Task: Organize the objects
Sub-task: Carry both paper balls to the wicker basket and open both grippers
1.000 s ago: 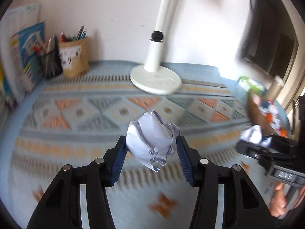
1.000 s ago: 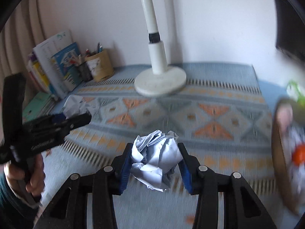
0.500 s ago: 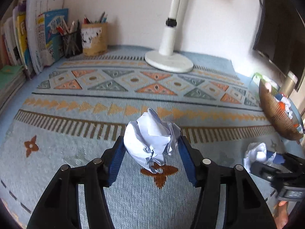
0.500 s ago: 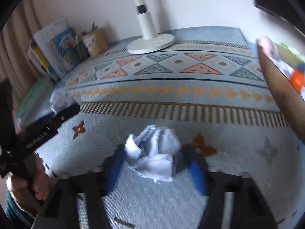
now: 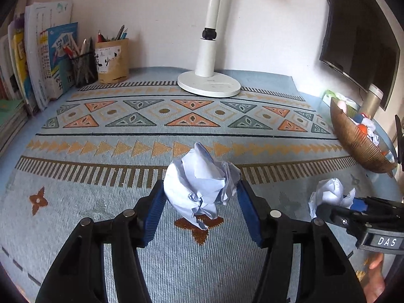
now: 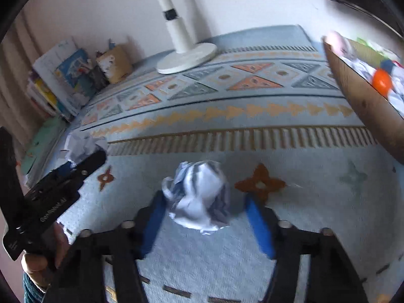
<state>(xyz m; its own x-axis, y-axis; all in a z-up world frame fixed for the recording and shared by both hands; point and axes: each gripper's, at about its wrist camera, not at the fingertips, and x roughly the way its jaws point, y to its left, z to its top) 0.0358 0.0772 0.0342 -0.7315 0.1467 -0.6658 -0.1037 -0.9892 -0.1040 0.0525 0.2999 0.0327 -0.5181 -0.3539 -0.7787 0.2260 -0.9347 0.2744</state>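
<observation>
Grips a crumpled paper ball (image 5: pixel 199 184) between the blue pads of the left tongs (image 5: pixel 202 189), over the orange star on the patterned mat (image 5: pixel 101 202) covering the bench. Closes the right tongs (image 6: pixel 203 202) round a second crumpled ball (image 6: pixel 199 194), one pad not touching it. Farther right, shows a brown bowl (image 5: pixel 358 141) holding paper scraps. At the back, finds a white lamp base (image 5: pixel 208 85), pen pots (image 5: pixel 112 60) and upright books (image 5: pixel 50 60) against the wall.

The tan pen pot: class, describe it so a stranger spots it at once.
Start at the white lamp base by the back wall. Look left towards the books: the tan pen pot stands there. Its neighbour, a mesh pot, is black; this one is paper-labelled.
</observation>
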